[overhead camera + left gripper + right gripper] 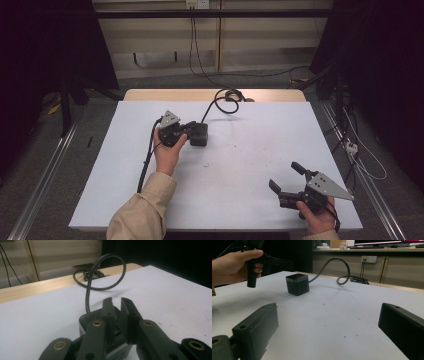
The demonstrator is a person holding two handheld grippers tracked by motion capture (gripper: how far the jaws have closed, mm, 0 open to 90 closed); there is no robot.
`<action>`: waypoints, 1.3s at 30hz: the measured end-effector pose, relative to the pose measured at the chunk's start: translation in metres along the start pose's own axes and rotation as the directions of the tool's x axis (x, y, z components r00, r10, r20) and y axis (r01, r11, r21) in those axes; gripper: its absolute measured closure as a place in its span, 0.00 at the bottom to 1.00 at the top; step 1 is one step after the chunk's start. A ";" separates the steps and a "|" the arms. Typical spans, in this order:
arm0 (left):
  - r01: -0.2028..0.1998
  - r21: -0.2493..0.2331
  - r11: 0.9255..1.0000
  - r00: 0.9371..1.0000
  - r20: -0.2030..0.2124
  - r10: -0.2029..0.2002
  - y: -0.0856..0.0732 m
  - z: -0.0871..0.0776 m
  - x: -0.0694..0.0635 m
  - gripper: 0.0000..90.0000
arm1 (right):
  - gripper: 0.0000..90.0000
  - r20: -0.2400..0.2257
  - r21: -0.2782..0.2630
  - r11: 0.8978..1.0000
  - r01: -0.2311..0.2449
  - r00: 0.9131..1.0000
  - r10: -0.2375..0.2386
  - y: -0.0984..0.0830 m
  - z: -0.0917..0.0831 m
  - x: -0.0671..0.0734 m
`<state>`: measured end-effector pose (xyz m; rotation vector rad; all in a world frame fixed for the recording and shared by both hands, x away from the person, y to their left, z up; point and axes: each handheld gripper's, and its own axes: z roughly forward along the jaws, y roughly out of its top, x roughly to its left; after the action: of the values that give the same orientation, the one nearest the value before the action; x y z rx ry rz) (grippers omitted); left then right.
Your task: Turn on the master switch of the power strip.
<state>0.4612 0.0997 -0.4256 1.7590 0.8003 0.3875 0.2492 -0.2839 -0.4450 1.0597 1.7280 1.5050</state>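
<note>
The left tongs (191, 129) sit right at a black cube-shaped power block (199, 135), which rests on the white bench (240, 165). In the left gripper view the two jaws stand nearly pressed together, with only a thin slit between them, and their tips lie over the top of the block (100, 315); whether they touch it or nip anything between them I cannot tell. The left hand (167, 152) grips the tool's handle from behind, and a beige sleeve (142, 212) runs back from it.

A black cord (220, 102) leaves the far side of the block, beyond the left tongs' tips, rises in a loop and ends in a coil near the bench's far wooden edge. In the left gripper view the same cord (105, 272) arches just ahead of the jaws.

The right tongs (285, 178) are well apart from the block, near the bench's near right corner, held by the right hand (315, 212). Their jaws are spread wide and carry nothing. In the right gripper view the block (297, 284) stands ahead between the two spread jaws, toward the left one, with the left hand (232, 265) and its tool just beside it, and the cord (342, 270) curls away behind.
</note>
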 end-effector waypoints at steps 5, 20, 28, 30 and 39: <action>0.007 0.002 1.000 1.000 0.007 -0.007 -0.001 0.001 0.000 0.94 | 0.02 -0.002 0.001 1.000 0.004 1.000 -0.004 0.000 0.000 0.000; 0.019 0.013 1.000 1.000 0.000 -0.019 -0.003 0.003 0.002 0.98 | 0.02 -0.002 0.000 1.000 0.000 1.000 0.000 0.000 0.000 0.000; 0.031 0.020 0.999 1.000 0.001 -0.031 -0.005 0.006 0.003 1.00 | 0.02 -0.002 0.000 1.000 0.001 1.000 -0.001 0.000 0.000 0.000; 0.030 0.026 0.999 1.000 0.007 -0.030 -0.005 0.006 0.003 1.00 | 0.02 -0.002 0.001 1.000 0.005 1.000 -0.005 0.000 0.000 0.000; 0.029 0.039 0.999 1.000 0.003 -0.030 -0.006 0.008 0.001 1.00 | 0.02 -0.001 0.000 1.000 0.004 1.000 -0.004 0.000 0.000 0.000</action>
<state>0.4650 0.0959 -0.4343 1.7812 0.8354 0.3513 0.2490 -0.2842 -0.4448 1.0549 1.7302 1.5030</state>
